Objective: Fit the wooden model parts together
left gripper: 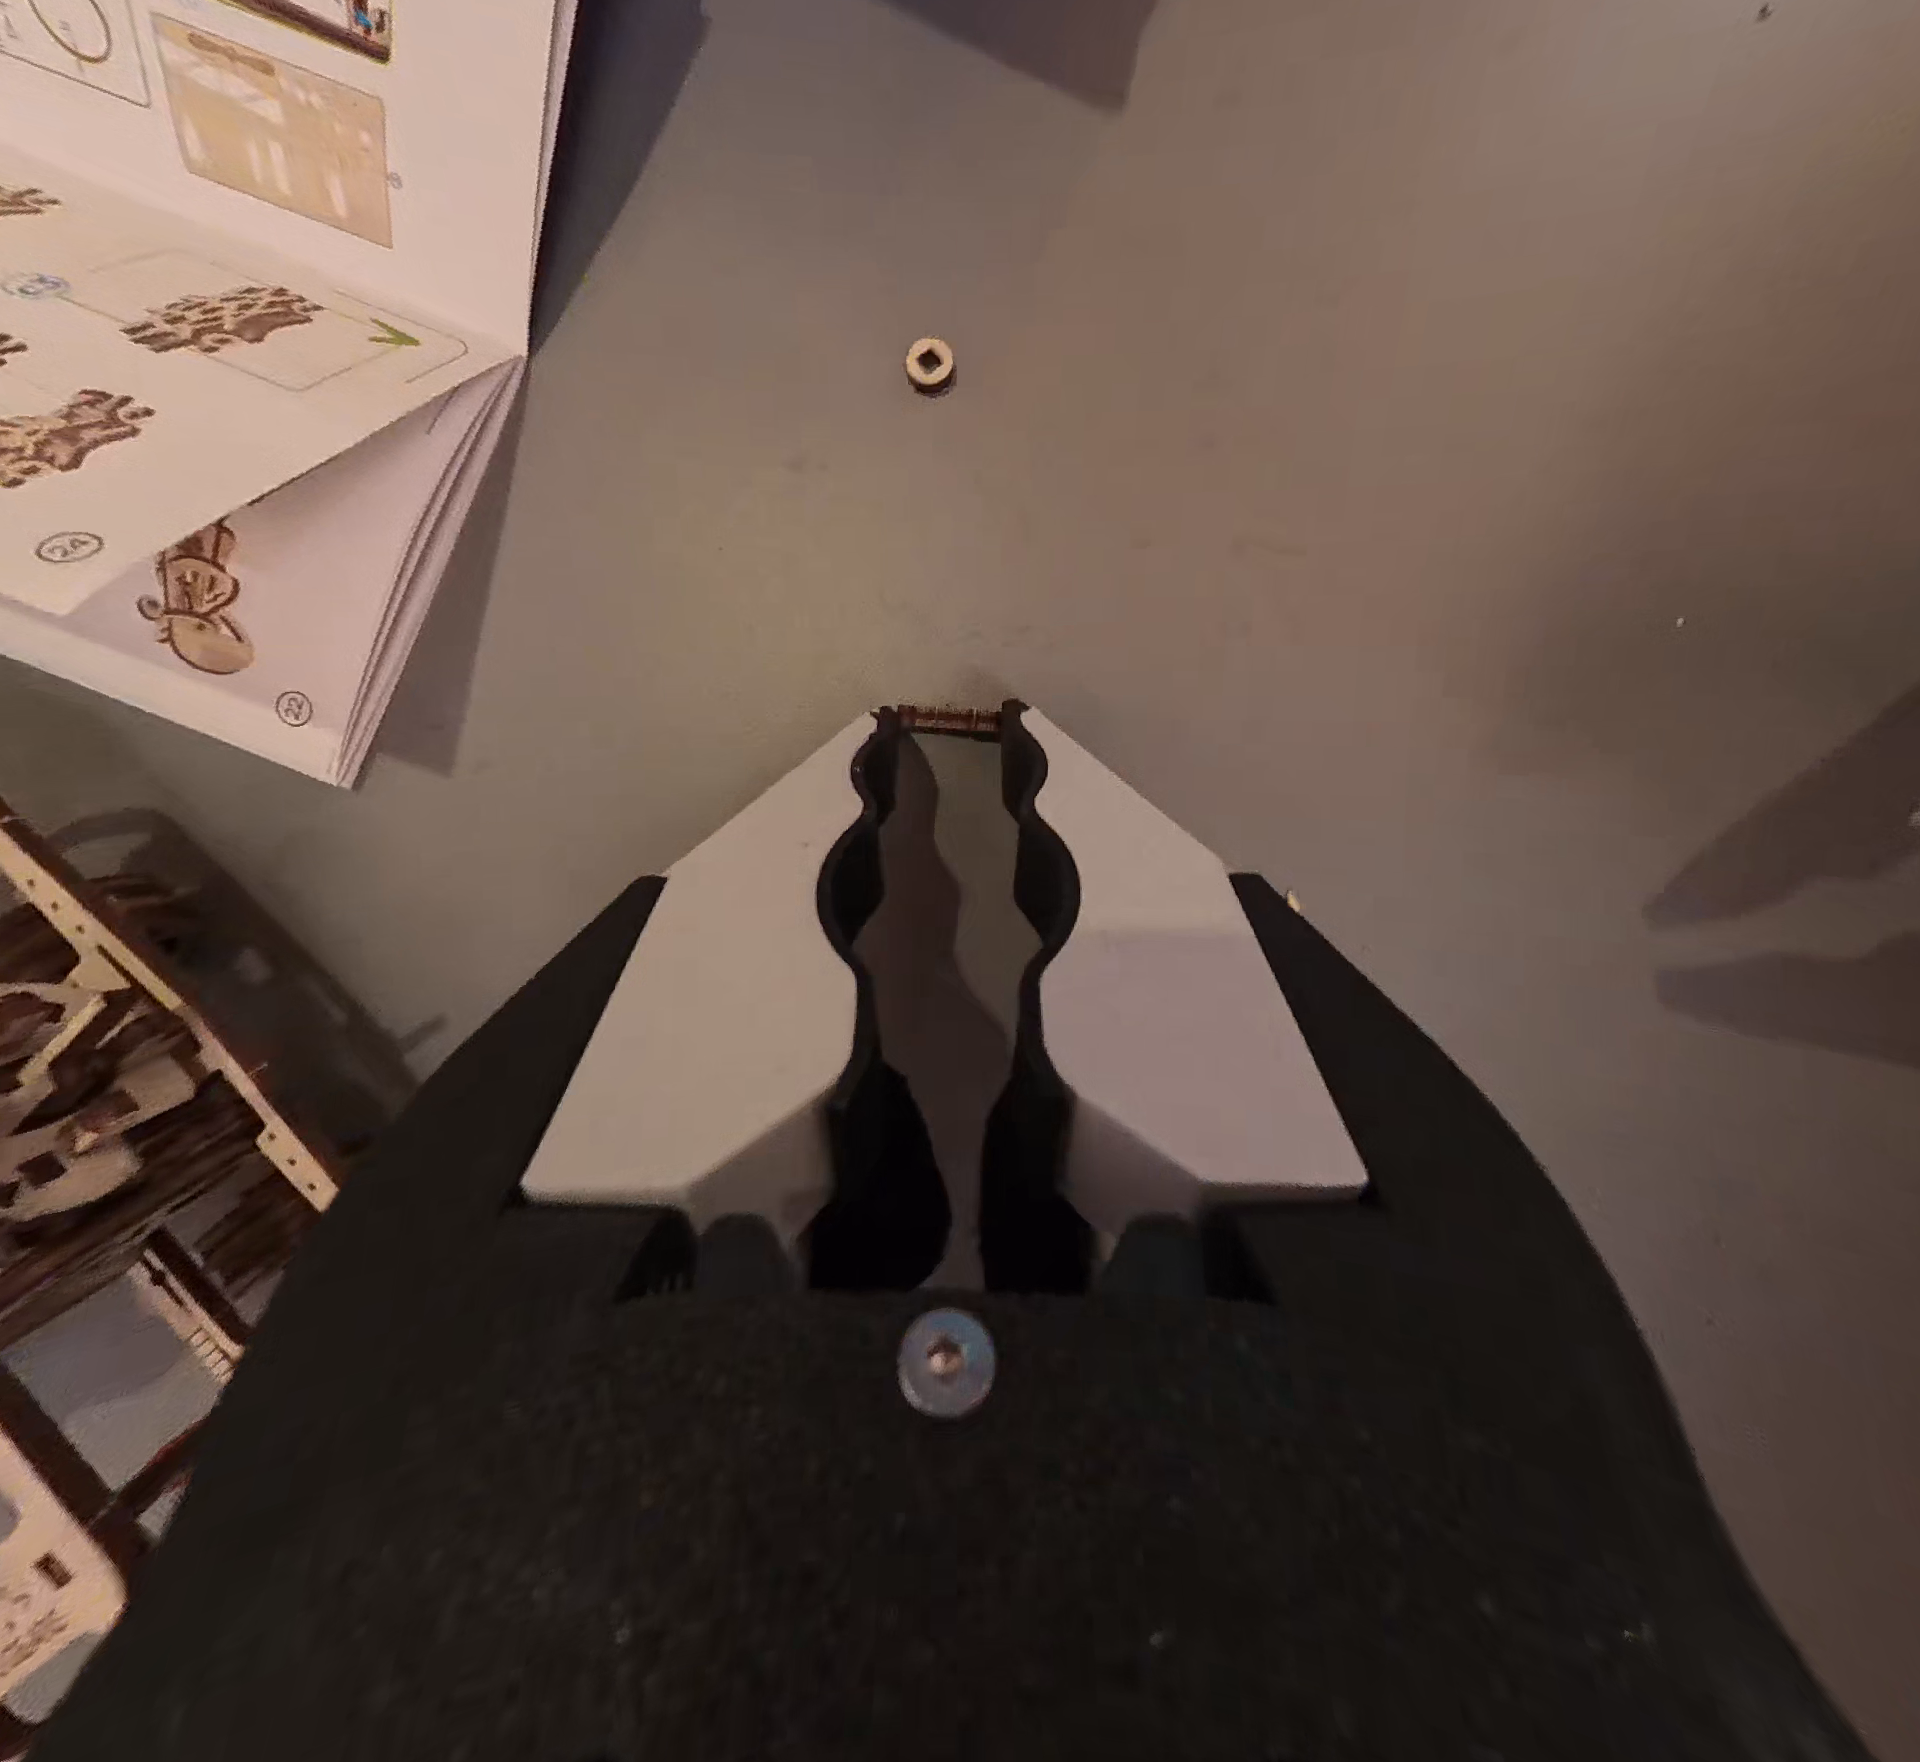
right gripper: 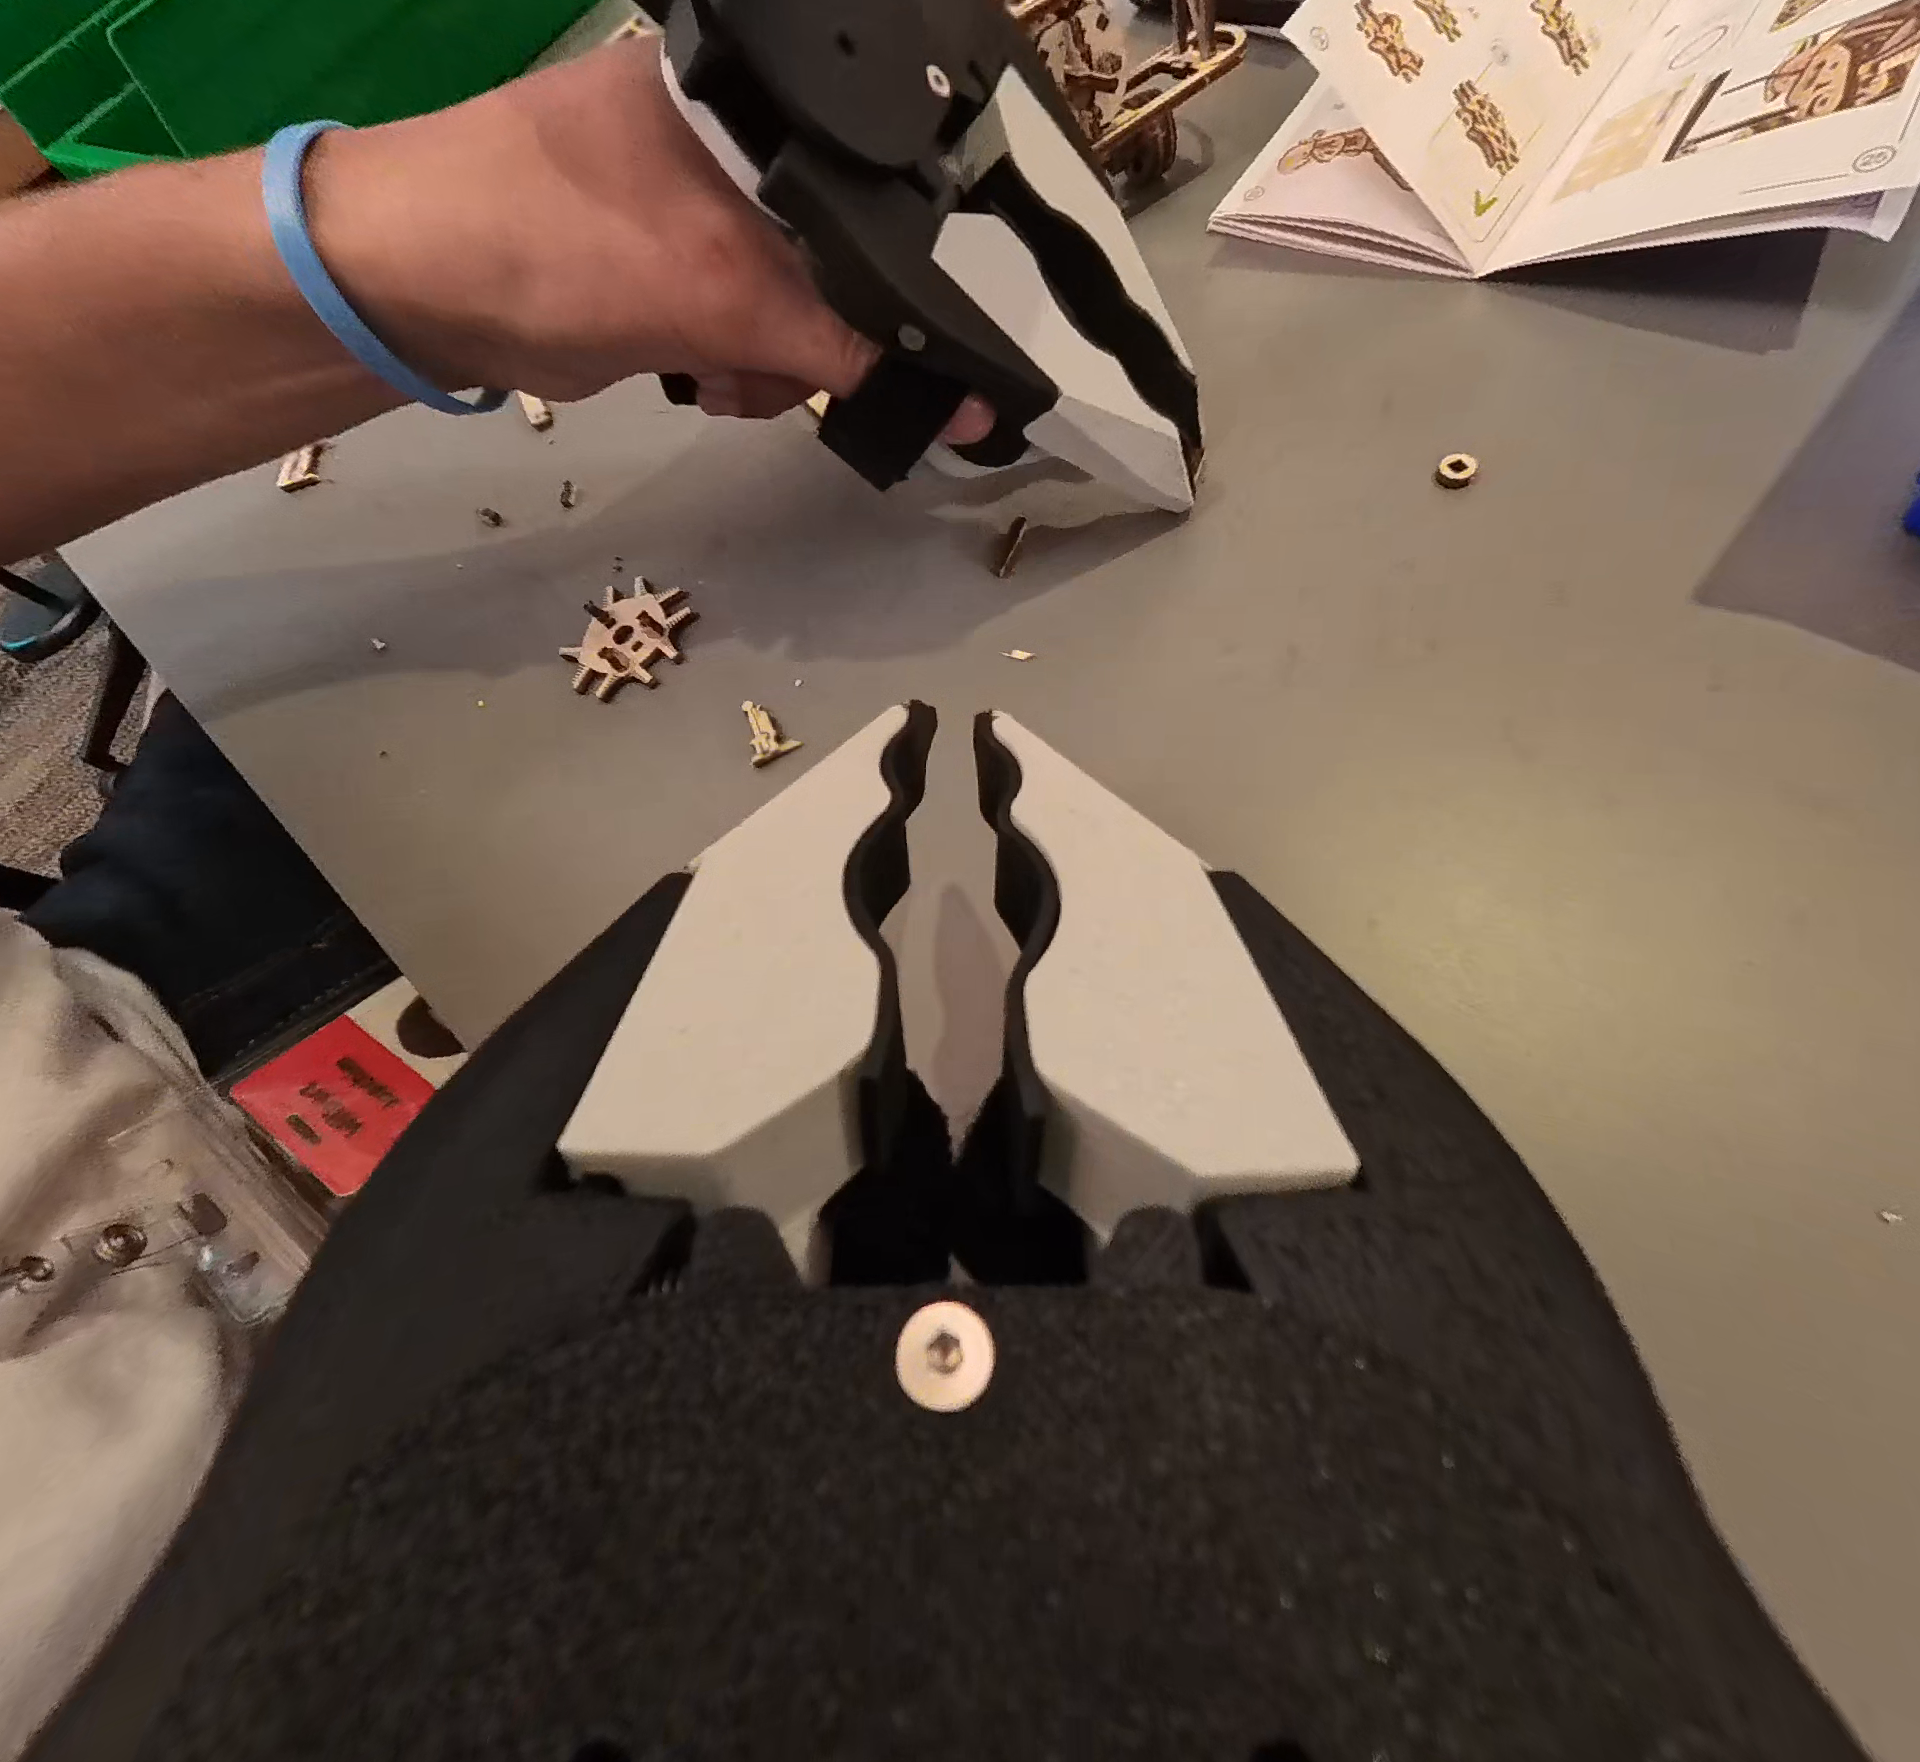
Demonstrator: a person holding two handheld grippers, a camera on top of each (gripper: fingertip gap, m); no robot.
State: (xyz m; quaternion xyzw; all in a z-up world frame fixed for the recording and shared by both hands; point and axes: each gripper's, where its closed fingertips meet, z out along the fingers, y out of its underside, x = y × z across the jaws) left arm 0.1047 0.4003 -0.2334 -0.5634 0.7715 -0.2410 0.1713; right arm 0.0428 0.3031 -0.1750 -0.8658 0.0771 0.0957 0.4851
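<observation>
Pinching thin dark-edged wooden piece point(left gripper: 951, 722), left gripper point(left gripper: 951, 725)

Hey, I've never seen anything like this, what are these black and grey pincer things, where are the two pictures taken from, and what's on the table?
They are hand-held grippers, one per hand, each carrying a camera that looks along its fingers. One picture looks along the left gripper, which pinches a small dark wooden piece at its tips. The other looks along the right gripper, slightly open and empty; a hand there holds the left one. On the grey table lie a wooden ring, a toothed wooden part, an instruction booklet and a partly built wooden model.
</observation>
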